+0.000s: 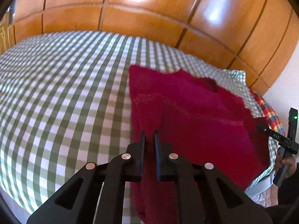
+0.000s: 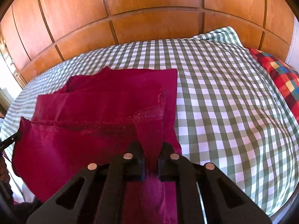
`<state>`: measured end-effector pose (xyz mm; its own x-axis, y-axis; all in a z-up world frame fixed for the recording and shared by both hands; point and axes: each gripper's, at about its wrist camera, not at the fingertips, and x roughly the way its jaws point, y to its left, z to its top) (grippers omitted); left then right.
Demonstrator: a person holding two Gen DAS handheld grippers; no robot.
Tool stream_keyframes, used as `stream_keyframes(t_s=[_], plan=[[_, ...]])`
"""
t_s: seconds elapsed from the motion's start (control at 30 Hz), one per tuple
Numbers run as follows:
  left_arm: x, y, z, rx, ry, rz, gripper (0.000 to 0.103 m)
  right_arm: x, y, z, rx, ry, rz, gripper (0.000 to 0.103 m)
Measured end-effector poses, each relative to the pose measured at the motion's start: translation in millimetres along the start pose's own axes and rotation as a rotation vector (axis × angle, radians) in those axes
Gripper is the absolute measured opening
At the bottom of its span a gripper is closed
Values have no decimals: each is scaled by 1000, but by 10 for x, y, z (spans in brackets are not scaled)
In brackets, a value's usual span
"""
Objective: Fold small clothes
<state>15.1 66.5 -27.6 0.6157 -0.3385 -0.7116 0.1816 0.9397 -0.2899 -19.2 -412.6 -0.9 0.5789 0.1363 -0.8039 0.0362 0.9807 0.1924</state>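
A dark red garment [image 1: 186, 115] lies partly spread on the green-and-white checked bed sheet [image 1: 65, 97], with its near edge lifted. My left gripper [image 1: 149, 136] is shut on the garment's near left corner. My right gripper [image 2: 151, 149] is shut on the near right corner of the garment [image 2: 97, 112], whose cloth drapes over the fingers and hides their tips. The right gripper also shows at the right edge of the left wrist view [image 1: 261, 127]. The left gripper's tip shows at the left edge of the right wrist view [image 2: 11, 139].
Wooden wardrobe panels [image 2: 149, 9] stand behind the bed. A multicoloured checked pillow [image 2: 280, 74] lies at the bed's right side. The checked sheet [image 2: 233, 102] stretches to the right of the garment.
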Motion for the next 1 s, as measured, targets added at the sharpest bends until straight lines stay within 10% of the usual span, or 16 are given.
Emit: stream_keyframes(t_s=[0.47, 0.9, 1.0], plan=[[-442, -115, 737, 32, -212, -61, 8, -287, -31, 739, 17, -165, 83, 7], [924, 95, 1410, 18, -14, 73, 8, 1177, -246, 1241, 71, 44, -7, 8], [952, 220, 1312, -31, 10, 48, 8, 1159, -280, 1163, 86, 36, 37, 35]])
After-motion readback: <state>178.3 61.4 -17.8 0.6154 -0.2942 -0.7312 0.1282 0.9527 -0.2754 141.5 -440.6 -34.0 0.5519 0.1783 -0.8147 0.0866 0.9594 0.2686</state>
